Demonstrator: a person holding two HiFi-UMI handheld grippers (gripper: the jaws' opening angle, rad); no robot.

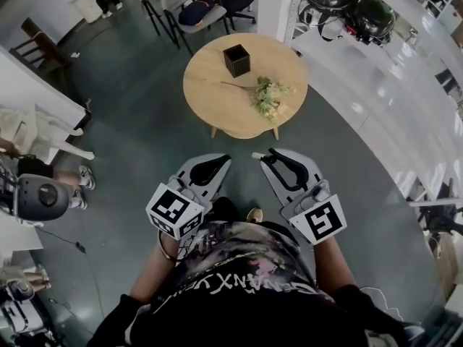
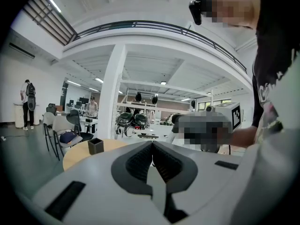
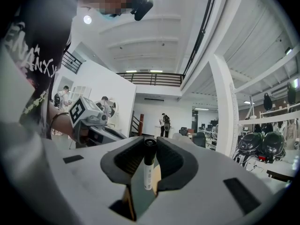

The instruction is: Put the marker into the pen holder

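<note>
Right gripper view shows your right gripper [image 3: 150,143] pinching the marker [image 3: 148,165] between its dark pads, with the black-capped end at the top of that view and the white barrel running down toward the camera. Left gripper view shows your left gripper [image 2: 152,147] with its jaws pressed together and nothing between them. From the head view, you hold both grippers in front of your body, over the floor and short of the round wooden table [image 1: 210,85], with the right gripper [image 1: 269,153] beside the left gripper [image 1: 223,158]. The black pen holder [image 1: 236,59] stands upright near the table's far edge, well apart from the marker. A bunch of flowers [image 1: 269,96] lies toward the table's right edge.
</note>
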